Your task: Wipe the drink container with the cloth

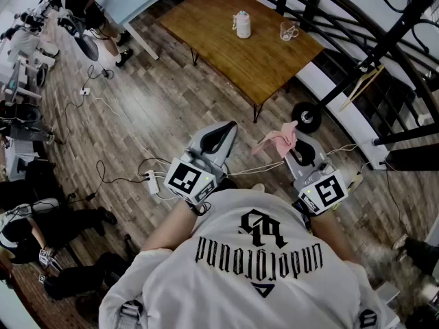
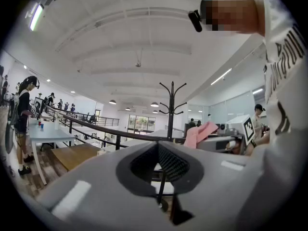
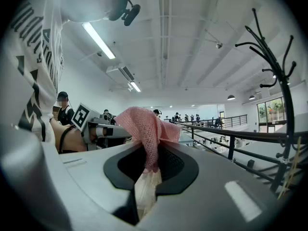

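A white drink container (image 1: 242, 25) stands on the brown wooden table (image 1: 226, 46) far ahead, well apart from both grippers. My right gripper (image 1: 296, 141) (image 3: 147, 153) is shut on a pink mesh cloth (image 1: 280, 140) (image 3: 144, 126), which bunches up above its jaws. That cloth (image 2: 199, 133) also shows at the right of the left gripper view. My left gripper (image 1: 221, 134) (image 2: 158, 150) is shut with nothing between its jaws. Both grippers are held level and close to my chest, side by side above the wooden floor.
A clear glass mug (image 1: 289, 31) stands on the table right of the container. A black railing (image 1: 357, 33) runs behind the table, with a coat stand (image 2: 170, 107) beyond. Cables (image 1: 103, 177) lie on the floor. People (image 1: 41, 232) sit at the left.
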Demonstrator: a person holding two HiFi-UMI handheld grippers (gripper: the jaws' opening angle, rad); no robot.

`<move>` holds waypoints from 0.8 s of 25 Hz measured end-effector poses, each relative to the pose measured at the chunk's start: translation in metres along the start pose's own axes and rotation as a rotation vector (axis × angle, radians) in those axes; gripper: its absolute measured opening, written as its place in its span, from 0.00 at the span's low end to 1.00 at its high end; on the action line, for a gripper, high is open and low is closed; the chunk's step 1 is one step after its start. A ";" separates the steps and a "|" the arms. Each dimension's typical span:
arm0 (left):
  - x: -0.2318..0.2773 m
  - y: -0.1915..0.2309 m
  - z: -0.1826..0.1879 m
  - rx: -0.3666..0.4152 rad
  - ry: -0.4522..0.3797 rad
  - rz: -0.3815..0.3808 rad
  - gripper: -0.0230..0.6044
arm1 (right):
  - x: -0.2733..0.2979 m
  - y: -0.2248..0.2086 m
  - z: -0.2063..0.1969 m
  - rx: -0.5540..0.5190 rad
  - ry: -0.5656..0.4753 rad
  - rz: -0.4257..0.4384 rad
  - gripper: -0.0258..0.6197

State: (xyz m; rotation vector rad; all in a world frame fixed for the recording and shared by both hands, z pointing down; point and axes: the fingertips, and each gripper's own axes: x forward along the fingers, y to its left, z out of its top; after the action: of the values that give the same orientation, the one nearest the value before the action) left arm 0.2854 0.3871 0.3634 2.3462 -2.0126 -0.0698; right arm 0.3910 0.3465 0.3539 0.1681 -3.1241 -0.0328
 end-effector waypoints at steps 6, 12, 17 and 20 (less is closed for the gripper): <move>-0.002 0.038 0.001 -0.021 -0.007 0.006 0.11 | 0.033 -0.001 -0.004 0.014 0.032 -0.002 0.11; -0.013 0.092 0.001 -0.029 -0.020 -0.024 0.11 | 0.084 -0.002 -0.002 0.006 0.012 -0.030 0.11; -0.022 0.144 0.016 -0.013 -0.006 -0.055 0.11 | 0.138 0.004 0.011 0.010 0.022 -0.081 0.11; -0.029 0.170 0.022 -0.012 0.003 -0.069 0.11 | 0.167 0.006 0.017 0.016 0.017 -0.109 0.11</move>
State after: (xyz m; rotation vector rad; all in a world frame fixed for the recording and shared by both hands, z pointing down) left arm 0.1115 0.3893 0.3526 2.4066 -1.9239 -0.0804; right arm 0.2239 0.3349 0.3393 0.3372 -3.0956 -0.0081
